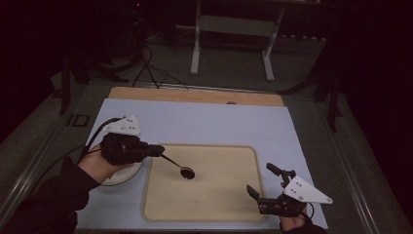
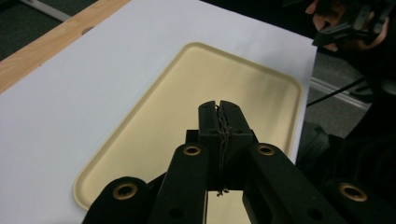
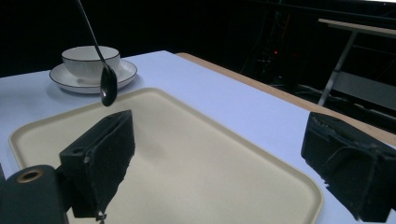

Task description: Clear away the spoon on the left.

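My left gripper (image 1: 157, 150) is shut on the handle of a dark spoon (image 1: 181, 168), which slants down to the right over the cream tray (image 1: 214, 204). In the left gripper view the jaws (image 2: 219, 112) are pressed together above the tray (image 2: 154, 116). The spoon's bowl (image 3: 108, 88) hangs just above the tray's far rim (image 3: 60, 119) in the right gripper view. My right gripper (image 1: 260, 179) stands open at the tray's right edge, nothing between its pads (image 3: 105, 149).
A white cup (image 3: 88, 56) on a saucer (image 3: 125, 71) stands left of the tray; the saucer (image 1: 127, 174) lies partly under my left hand. The tray sits on a pale blue mat (image 1: 204, 122) over a wooden table (image 1: 195, 95). A metal stand (image 1: 231, 29) is beyond.
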Demonstrator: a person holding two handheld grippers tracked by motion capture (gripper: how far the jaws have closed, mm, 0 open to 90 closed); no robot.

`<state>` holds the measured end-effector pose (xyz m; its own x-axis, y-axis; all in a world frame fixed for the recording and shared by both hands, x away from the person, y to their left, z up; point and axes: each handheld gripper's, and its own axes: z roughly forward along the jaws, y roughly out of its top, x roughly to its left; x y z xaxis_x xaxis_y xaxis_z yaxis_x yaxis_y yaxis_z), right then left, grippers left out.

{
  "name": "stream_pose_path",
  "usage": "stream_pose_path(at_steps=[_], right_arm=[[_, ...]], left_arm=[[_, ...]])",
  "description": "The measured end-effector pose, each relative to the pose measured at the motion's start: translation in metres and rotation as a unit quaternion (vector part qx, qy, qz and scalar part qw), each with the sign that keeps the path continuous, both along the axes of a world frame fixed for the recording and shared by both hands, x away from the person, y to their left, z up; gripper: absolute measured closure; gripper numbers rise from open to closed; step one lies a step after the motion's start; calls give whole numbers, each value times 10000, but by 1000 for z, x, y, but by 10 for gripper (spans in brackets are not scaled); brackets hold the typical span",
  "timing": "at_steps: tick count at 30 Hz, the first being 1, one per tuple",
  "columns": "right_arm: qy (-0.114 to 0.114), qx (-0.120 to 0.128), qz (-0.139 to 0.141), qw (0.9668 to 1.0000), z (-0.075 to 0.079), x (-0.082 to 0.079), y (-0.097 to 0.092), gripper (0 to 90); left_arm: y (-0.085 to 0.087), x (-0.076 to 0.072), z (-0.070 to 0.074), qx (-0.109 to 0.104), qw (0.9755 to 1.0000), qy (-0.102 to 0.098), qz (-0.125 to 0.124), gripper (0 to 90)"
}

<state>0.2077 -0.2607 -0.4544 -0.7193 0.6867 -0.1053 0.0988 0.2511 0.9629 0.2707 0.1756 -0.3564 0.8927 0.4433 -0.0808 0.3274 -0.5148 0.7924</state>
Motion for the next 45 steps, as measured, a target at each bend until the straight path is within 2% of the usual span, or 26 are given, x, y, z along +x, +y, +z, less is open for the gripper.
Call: stream_pose_path(at_steps=[6,9,13,20,32,37,41,45], right_arm=[[9,-4,19,10000,0,0,0,98],[16,6,37,10000,0,0,0,98],[18,-6,51,10000,-1,0,0,98],[28,3,60,10000,-1,0,0,98],[36,9,73,10000,-1,0,0,98],[27,4,77,10000,-1,0,0,98],[34,2,88,10000,-1,1,0,99],[47,-13,98,9999,-1,1,1,99]], left_arm=[[-13,3,-2,160,9995,34,-270,899],[-18,6,-5,310,9986,85,-422,898],[-25,11,-11,501,9967,251,-588,898],[-36,20,-23,912,9910,523,-835,898],[-55,33,-36,1455,9807,988,-854,896],[-61,37,-38,1422,9807,1028,-858,894],[-65,44,-41,1269,9827,1055,-843,881],[-69,53,-48,1119,9836,1157,-818,868]])
